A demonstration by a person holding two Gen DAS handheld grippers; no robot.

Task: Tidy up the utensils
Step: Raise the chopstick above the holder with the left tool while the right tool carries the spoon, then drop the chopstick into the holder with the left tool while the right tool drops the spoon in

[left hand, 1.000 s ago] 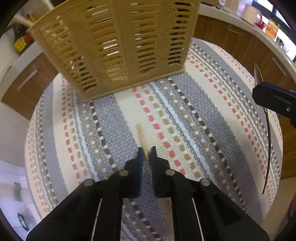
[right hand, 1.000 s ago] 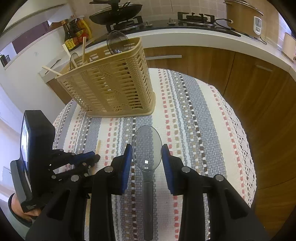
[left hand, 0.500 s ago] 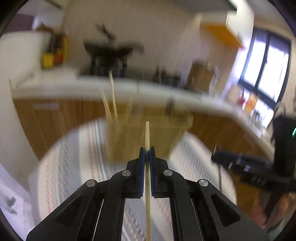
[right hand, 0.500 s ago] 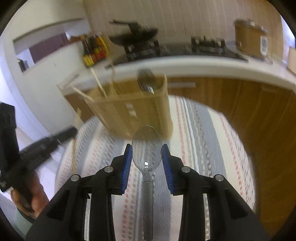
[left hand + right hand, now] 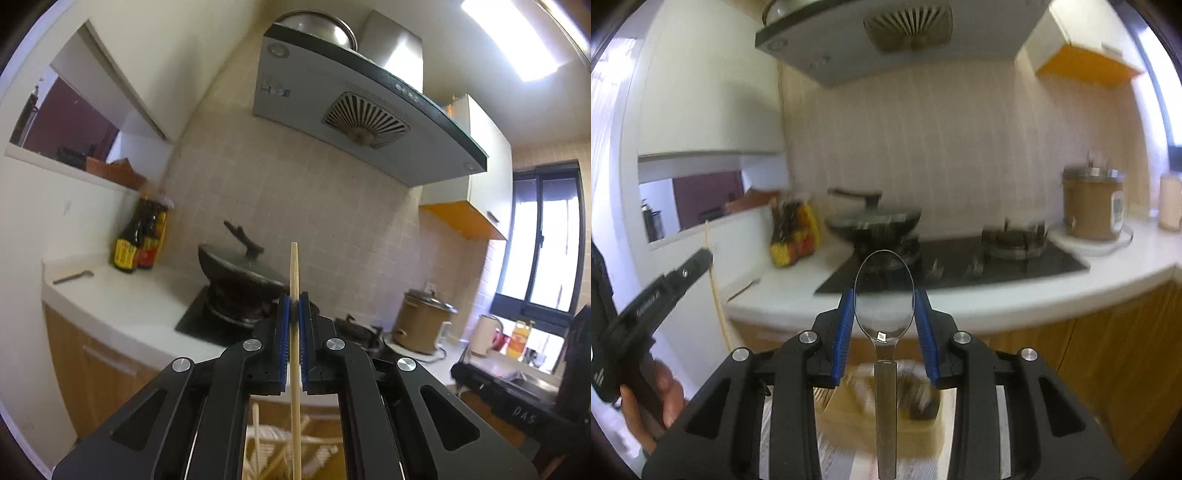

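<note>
Both grippers are up at stove height, each carrying one utensil. Left gripper: its blue fingers are pressed together on a wooden chopstick, which stands upright between them, its tip rising past the fingertips and its lower end running down toward the tan utensil basket that shows below the fingers. Right gripper: its fingers are clamped on either side of the bowl of a clear plastic spoon, with the grey handle coming back toward the camera. Under it sits the same basket on a striped cloth, though that part is blurred. Beyond, a lidded wok rests on the black hob, with sauce bottles on the counter.
</note>
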